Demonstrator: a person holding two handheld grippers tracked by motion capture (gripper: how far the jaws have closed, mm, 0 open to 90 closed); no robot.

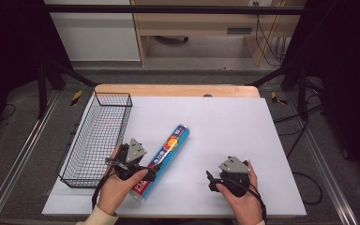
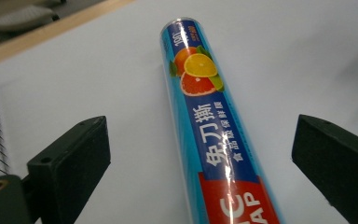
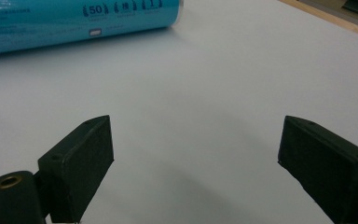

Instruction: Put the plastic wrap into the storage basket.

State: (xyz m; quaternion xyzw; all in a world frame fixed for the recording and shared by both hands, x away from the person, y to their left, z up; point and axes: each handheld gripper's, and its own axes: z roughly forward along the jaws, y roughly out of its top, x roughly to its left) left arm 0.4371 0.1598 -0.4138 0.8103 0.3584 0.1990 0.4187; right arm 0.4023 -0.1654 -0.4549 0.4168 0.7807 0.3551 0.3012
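A blue roll of cling film (image 1: 165, 157) with a fruit picture and a red end lies slanted on the white table top (image 1: 225, 126). My left gripper (image 1: 149, 174) is open over the roll's near, red end; the roll (image 2: 214, 135) runs up between its spread jaws without touching them. My right gripper (image 1: 211, 180) stands open to the right of the roll, with bare table between its jaws. The roll's far end (image 3: 74, 21) lies at the top left of the right gripper view.
A black wire basket (image 1: 96, 138) stands empty along the table's left edge, close to my left hand. A wooden strip (image 1: 178, 90) borders the far edge. Beyond it are black frame bars, cables and furniture.
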